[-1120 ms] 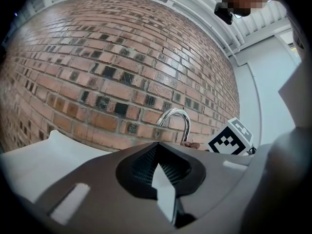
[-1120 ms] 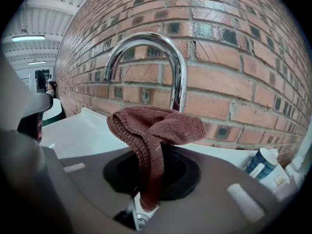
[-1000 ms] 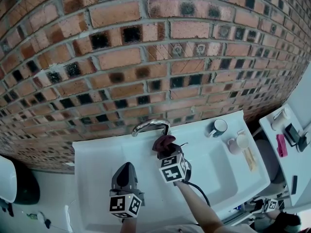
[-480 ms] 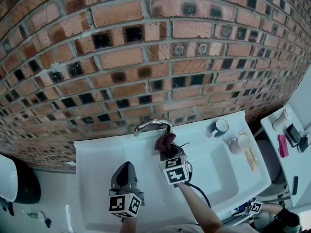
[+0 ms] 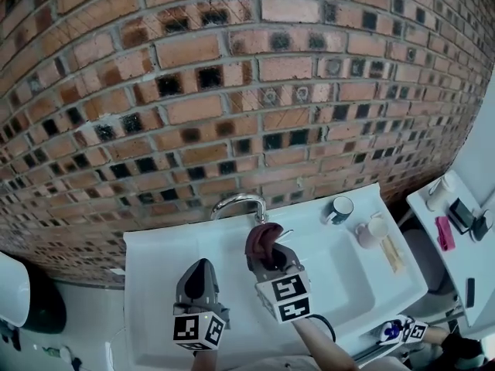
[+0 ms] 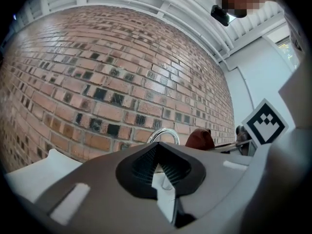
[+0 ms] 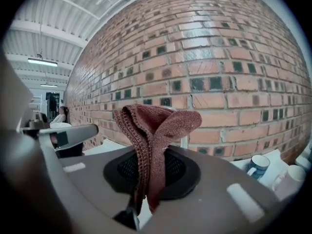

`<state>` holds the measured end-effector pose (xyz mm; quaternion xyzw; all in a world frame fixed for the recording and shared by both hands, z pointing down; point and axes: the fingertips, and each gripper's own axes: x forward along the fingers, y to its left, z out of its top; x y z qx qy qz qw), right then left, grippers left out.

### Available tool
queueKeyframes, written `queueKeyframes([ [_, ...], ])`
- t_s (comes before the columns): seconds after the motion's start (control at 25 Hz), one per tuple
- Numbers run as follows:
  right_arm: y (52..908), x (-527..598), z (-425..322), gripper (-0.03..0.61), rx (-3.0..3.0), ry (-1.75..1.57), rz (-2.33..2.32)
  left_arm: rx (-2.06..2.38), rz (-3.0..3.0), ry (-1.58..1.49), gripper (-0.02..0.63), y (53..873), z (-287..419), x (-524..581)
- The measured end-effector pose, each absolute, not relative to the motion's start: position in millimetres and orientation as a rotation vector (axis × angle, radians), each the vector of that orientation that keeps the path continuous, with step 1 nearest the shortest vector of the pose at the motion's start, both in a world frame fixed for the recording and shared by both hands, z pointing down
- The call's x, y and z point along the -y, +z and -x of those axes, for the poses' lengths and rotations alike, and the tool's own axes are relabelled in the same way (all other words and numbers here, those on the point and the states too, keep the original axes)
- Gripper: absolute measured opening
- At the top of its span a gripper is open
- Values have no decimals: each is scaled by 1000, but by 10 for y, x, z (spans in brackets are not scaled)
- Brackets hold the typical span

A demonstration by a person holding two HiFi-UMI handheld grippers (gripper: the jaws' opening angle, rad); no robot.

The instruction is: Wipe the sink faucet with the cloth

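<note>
Right tongs (image 5: 271,255): gripped the maroon cloth (image 5: 261,236), just beside the faucet (image 5: 238,201).
Left tongs (image 5: 200,271): stood closed and empty over the sink (image 5: 155,273).

**Brick wall, cups and a side counter**

A red brick wall (image 5: 232,91) with dark inset squares fills the upper part of the head view. At its foot, to the right, stands a dark mug (image 5: 339,209) that is white inside, with a pale cup (image 5: 377,226) just beside it and a flat tan strip (image 5: 392,253) near that. Further right, a white counter (image 5: 456,269) carries another pale cup (image 5: 438,192), a dark box (image 5: 464,213) and a pink object (image 5: 444,233). In the right gripper view, a white ribbed ceiling (image 7: 58,28) holds a lit strip light (image 7: 41,62).
</note>
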<state>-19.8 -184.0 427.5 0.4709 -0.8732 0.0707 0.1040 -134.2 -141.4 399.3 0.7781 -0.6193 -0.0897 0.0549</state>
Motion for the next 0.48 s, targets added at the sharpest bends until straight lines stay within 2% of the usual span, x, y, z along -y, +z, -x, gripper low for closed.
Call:
queueKeyframes([
  [0.48,3907,1039,0,49,2684,138,-1416,1914,-2395,-389,5,3668,1254,973],
])
